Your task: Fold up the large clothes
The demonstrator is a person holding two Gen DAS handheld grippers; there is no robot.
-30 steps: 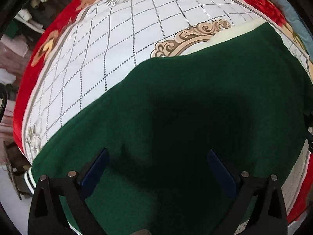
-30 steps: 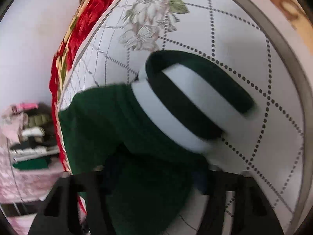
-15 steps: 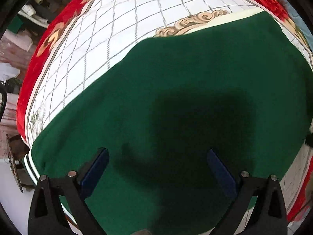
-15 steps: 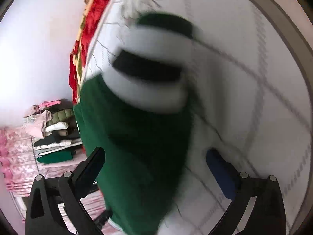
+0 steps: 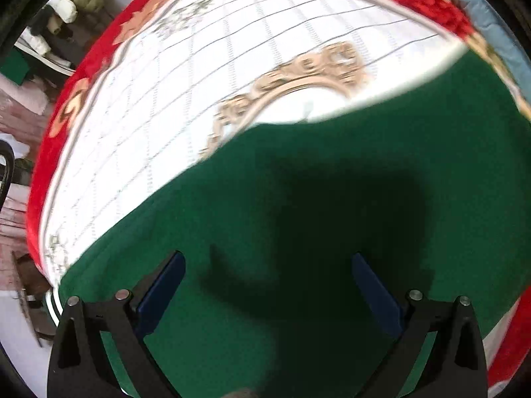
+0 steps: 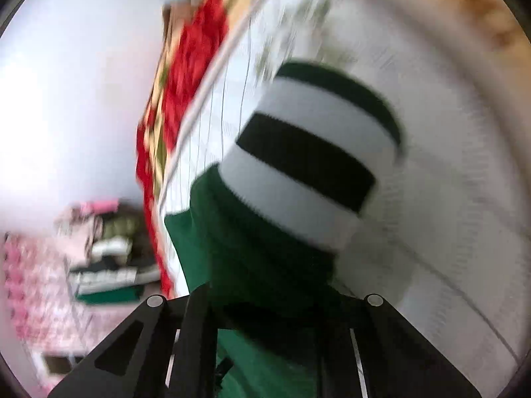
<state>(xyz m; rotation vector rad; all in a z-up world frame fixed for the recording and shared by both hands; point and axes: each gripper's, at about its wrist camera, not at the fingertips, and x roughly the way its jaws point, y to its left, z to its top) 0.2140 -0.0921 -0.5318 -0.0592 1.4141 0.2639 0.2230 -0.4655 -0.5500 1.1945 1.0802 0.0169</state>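
The left gripper (image 5: 267,285) hung with its blue pads (image 5: 162,290) wide apart over a green garment (image 5: 332,199), nothing between them. The garment filled the lower and right frame, lying on a white grid-patterned blanket (image 5: 159,106) with a red border. A dark shadow (image 5: 338,232) fell across the green cloth at centre.

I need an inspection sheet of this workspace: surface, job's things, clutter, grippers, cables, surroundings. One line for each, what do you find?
Surface: white quilted blanket with red floral border, covering a bed.
Job's things: dark green fleece garment spread flat; its green-and-white striped ribbed cuff lifted.
Clutter: nothing seen on the blanket.
Grippers: left gripper open above the garment, holding nothing; right gripper has just been closing and is shut on the sleeve below the cuff.
Cables: nothing seen.
Surroundings: stacked folded clothes beside the bed, pale wall.
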